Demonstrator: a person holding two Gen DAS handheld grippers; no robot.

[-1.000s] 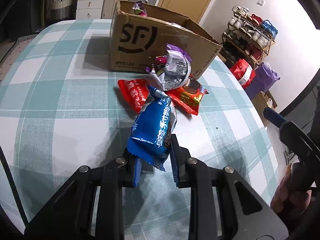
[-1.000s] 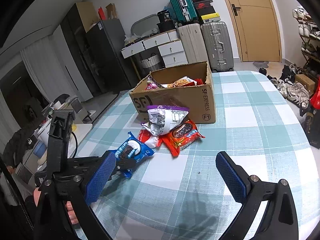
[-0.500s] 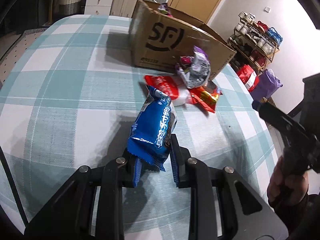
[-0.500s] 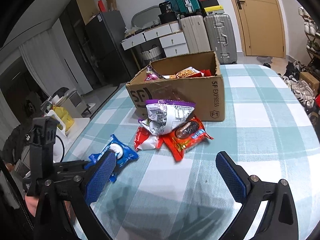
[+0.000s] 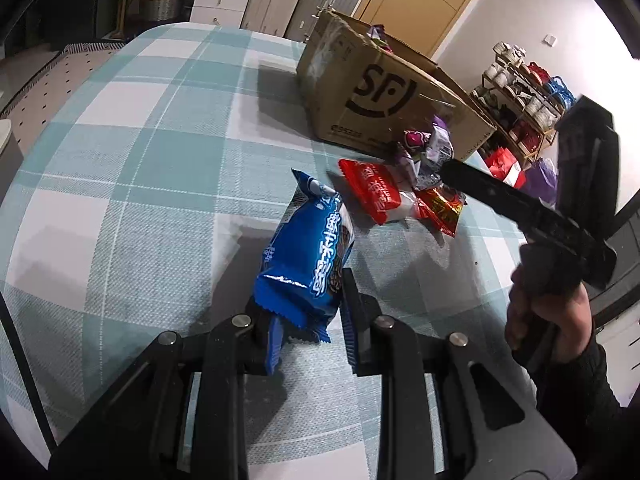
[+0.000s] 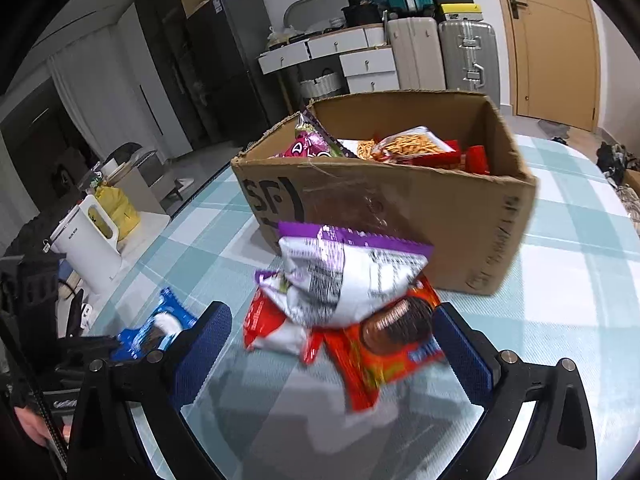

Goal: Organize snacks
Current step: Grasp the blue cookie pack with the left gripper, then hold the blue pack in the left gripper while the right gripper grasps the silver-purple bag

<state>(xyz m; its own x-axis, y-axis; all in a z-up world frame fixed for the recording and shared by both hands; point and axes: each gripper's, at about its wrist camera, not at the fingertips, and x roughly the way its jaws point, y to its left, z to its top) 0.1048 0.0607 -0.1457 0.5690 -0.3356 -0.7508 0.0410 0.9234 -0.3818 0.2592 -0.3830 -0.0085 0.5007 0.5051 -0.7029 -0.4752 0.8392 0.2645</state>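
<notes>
blue snack pack (image 5: 308, 256): clamped at its tail in left gripper (image 5: 308, 332), rest sticking forward.
right gripper (image 6: 332, 344): jaws wide, nothing held; snack pile (image 6: 344, 304) just ahead between fingers.
hidden: pile's lower packs blurred, partly covered.
surface: checked tablecloth (image 5: 140, 152).
cardboard box (image 6: 400, 204): beyond pile, open top.

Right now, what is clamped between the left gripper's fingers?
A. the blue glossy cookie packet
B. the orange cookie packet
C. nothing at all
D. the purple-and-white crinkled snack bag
A: in the left wrist view the left gripper has its jaws pressed on the lower end of the blue glossy cookie packet, while the other loose snacks lie further off beside the brown cardboard box.
</notes>
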